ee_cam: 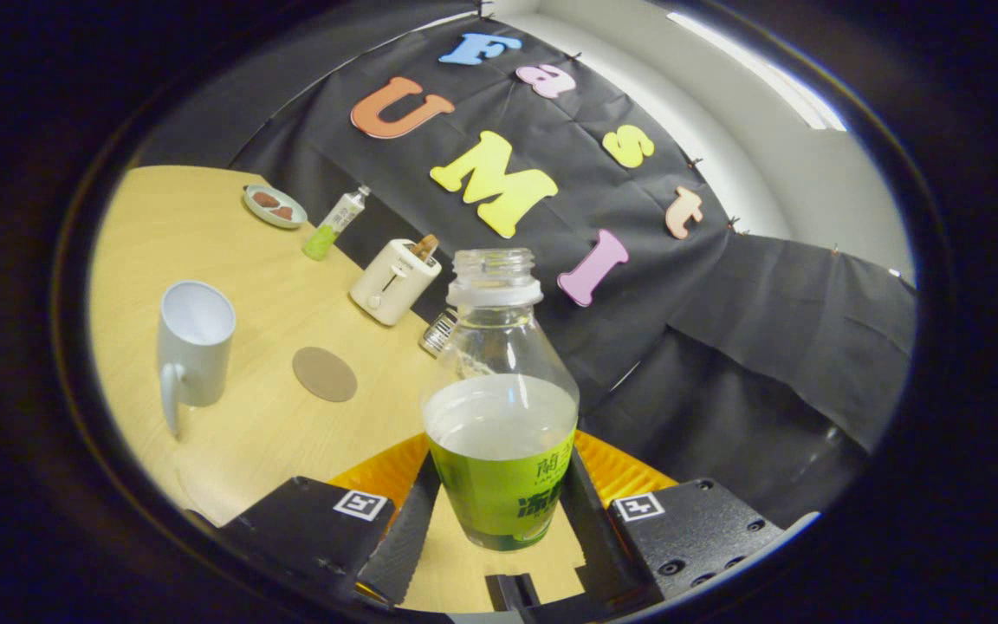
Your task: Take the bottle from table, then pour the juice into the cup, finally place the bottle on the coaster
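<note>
My gripper [499,511] is shut on an uncapped clear bottle [501,407] with a green label, both fingers pressing its lower sides. The bottle is lifted off the wooden table [248,451] and holds pale juice up to about its shoulder. A white mug [194,347] stands beyond the fingers to the left, its mouth open and its handle toward me. A round brown coaster [324,373] lies flat on the table between the mug and the bottle.
A cream toaster [395,280] with toast in it stands behind the coaster. Farther back are a second green-labelled bottle [333,224] and a small plate [275,206] with brown food. A small metallic object [438,333] lies by the toaster.
</note>
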A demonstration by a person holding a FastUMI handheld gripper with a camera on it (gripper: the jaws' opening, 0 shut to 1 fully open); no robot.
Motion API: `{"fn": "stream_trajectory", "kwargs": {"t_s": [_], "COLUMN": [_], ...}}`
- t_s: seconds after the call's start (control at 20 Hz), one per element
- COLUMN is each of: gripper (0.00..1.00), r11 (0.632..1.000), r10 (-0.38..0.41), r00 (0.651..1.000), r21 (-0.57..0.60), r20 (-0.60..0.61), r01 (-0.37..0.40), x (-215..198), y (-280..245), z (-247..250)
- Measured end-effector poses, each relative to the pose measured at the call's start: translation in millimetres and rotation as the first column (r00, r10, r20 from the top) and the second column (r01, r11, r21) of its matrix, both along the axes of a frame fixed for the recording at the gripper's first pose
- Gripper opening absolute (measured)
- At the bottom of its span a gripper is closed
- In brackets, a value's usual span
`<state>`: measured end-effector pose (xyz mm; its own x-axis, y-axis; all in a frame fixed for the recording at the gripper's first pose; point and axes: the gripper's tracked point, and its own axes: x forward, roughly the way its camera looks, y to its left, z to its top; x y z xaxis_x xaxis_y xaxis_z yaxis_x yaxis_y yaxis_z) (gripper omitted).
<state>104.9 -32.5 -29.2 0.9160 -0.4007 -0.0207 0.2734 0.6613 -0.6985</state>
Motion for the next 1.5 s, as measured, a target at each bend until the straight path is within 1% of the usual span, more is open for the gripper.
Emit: {"fn": "stream_trajectory", "kwargs": {"t_s": [0.1,0.25,0.4,0.55,0.7,0.8,1.0,1.2,1.35,1.5], "gripper": [0.8,0.8,0.8,0.8,0.8,0.8,0.8,0.8,0.8,0.8], "r11": [1.0,0.994,0.982,0.971,0.954,0.934,0.875,0.811,0.771,0.75], "r10": [-0.004,-0.003,0.002,0.022,0.015,0.002,-0.016,0.003,0.009,-0.002], "r00": [1.0,1.0,0.999,0.999,0.999,0.999,1.0,0.999,0.998,0.999], "r21": [-0.027,-0.112,-0.19,-0.238,-0.298,-0.357,-0.484,-0.584,-0.636,-0.661], "r20": [-0.009,-0.017,-0.033,-0.04,-0.041,-0.037,-0.005,0.052,0.058,0.036], "r01": [0.004,0.001,-0.009,-0.031,-0.027,-0.015,0.012,0.028,0.03,0.025], "x": [3.3,8.5,12.9,14.0,15.3,18.8,24.8,24.3,26.7,32.3], "y": [4.1,8.9,19.8,33.9,36.7,37.8,41.2,54.5,61.0,62.1], "z": [1.6,6.9,9.8,15.7,20.1,22.6,31.2,43.3,44.3,41.6]}}
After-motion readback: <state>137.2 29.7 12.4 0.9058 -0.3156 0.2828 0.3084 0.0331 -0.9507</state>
